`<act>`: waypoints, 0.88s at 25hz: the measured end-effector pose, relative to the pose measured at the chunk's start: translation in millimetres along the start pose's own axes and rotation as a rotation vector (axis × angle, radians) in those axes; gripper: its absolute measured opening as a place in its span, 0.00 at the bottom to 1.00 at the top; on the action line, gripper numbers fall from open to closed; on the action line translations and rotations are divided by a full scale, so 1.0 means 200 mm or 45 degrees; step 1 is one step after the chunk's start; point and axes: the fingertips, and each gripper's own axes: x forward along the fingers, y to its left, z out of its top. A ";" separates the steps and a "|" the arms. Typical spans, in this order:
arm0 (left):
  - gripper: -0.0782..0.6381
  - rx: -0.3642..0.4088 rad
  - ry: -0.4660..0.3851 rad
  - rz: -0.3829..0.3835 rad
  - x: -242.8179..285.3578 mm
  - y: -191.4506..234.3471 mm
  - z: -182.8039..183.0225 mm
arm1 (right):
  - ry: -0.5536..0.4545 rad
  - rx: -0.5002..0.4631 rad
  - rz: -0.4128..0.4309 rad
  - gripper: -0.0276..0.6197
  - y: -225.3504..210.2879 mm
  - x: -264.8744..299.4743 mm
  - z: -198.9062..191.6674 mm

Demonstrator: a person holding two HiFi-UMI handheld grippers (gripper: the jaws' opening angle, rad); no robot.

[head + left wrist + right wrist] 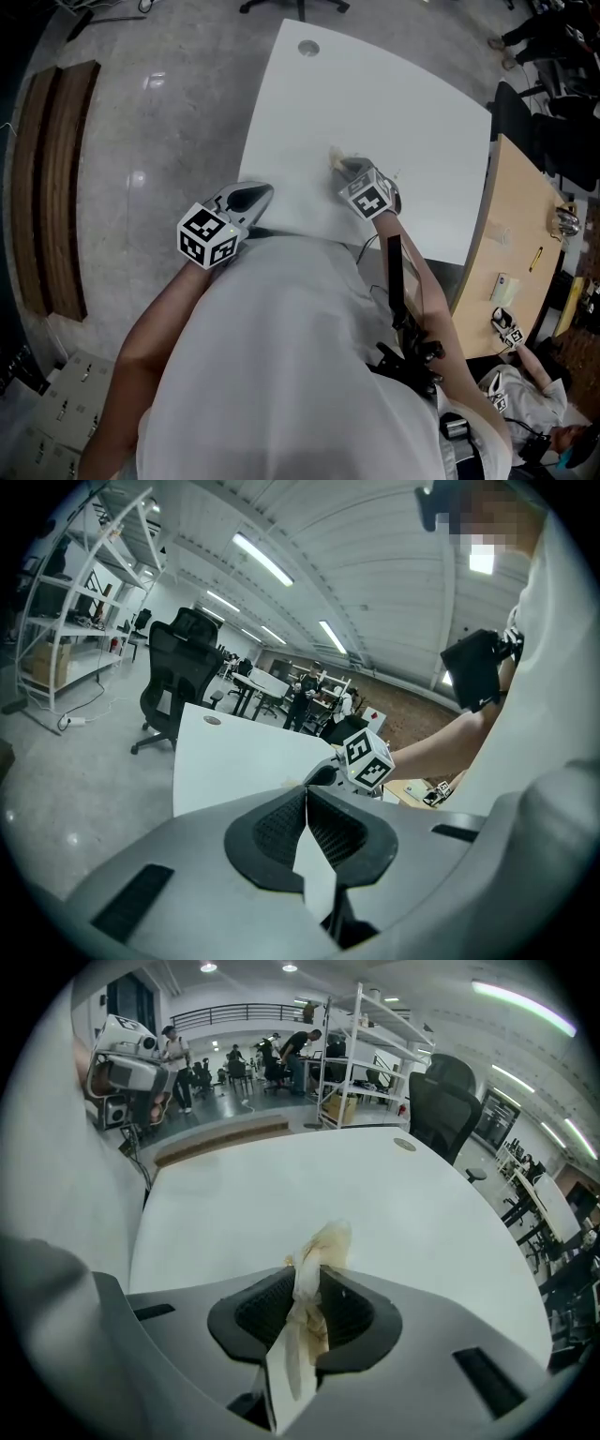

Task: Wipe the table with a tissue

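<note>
A crumpled, yellow-stained tissue (316, 1262) is pinched between the jaws of my right gripper (309, 1274), which is shut on it. In the head view this right gripper (342, 167) hovers over the near part of the white table (394, 103), with the tissue (334, 157) poking out ahead of it. My left gripper (251, 197) stays at the table's near left edge. Its jaws (306, 794) meet at the tips with nothing between them. The left gripper view also catches the right gripper's marker cube (366, 759).
The white table (281, 1185) has a round cable hole (308, 47) near its far end. A wooden desk (525, 244) with small items stands to the right. Office chairs (183, 667), shelving (361, 1044) and people stand around on the grey floor.
</note>
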 end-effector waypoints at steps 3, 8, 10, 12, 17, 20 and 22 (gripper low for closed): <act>0.12 0.008 0.003 -0.010 0.02 0.00 0.00 | 0.003 -0.041 0.017 0.17 0.03 0.01 0.01; 0.12 0.014 0.007 -0.029 0.03 0.00 0.02 | 0.000 -0.088 0.048 0.17 0.10 0.02 0.03; 0.12 0.014 0.010 -0.036 0.03 0.00 0.02 | -0.007 -0.105 0.062 0.17 0.13 0.02 0.05; 0.12 0.013 0.018 -0.044 0.03 0.00 0.01 | -0.017 -0.115 0.078 0.17 0.15 0.02 0.05; 0.12 0.008 0.041 -0.063 0.02 0.00 0.01 | -0.031 -0.160 0.147 0.17 0.22 0.01 0.06; 0.12 0.008 0.055 -0.078 0.03 0.00 0.00 | -0.045 -0.187 0.208 0.17 0.29 0.00 0.06; 0.12 0.009 0.059 -0.090 0.05 0.00 0.00 | -0.054 -0.209 0.259 0.17 0.35 0.00 0.06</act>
